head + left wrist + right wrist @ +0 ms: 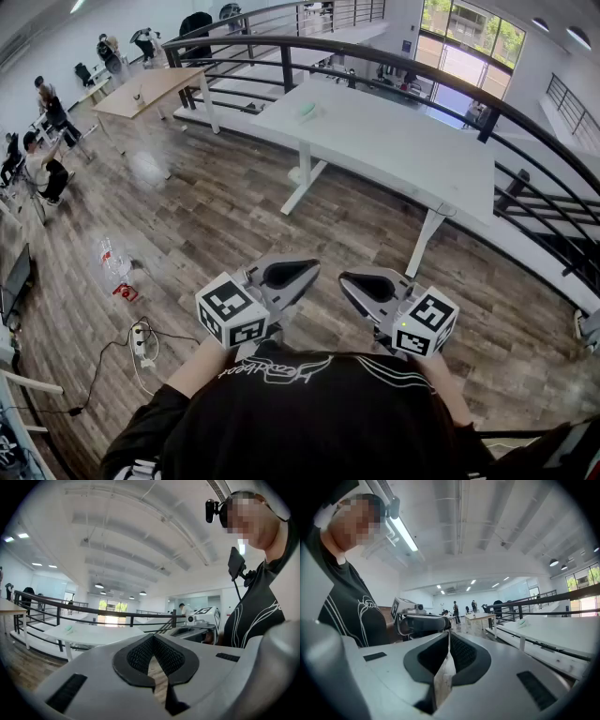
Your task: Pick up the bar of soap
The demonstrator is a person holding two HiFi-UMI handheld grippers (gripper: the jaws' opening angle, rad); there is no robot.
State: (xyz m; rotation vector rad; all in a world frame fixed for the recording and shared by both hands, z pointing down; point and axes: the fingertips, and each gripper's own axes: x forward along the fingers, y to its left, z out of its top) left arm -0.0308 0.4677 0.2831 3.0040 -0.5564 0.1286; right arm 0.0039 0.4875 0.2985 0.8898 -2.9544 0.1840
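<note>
We stand on the wood floor [234,206] with both tools drawn in close to the chest at the bottom centre of the head view. The left gripper [305,272] and the right gripper [352,281] point at each other, tips near but apart. Each gripper's own view shows its jaws pressed together with nothing between them. Only a sliver of floor shows through the hollow of the left gripper's pads [140,656], and the same at the right gripper [448,639]. The bar of soap [307,110], as we judge the small pale-green lump to be, lies on the white table [403,150] in the upper middle of the frame. It sits toward that table's upper-left end, well apart from both grippers. The left gripper view catches it at centre left [68,628], and the right gripper view at centre right [521,622]. The pickup has not begun, and the trouble we foresee lies in the approach. Jaws that reach the soap while closed would only shove it, and on so smooth a top it could skate toward the near edge or off the end. A smooth bar may also squirt out from between the pads if they pinch it off-centre. A power strip [141,339] and its cable trail across the floor at lower left, clear of a straight walk to the table but a snag for a careless step that way.
</note>
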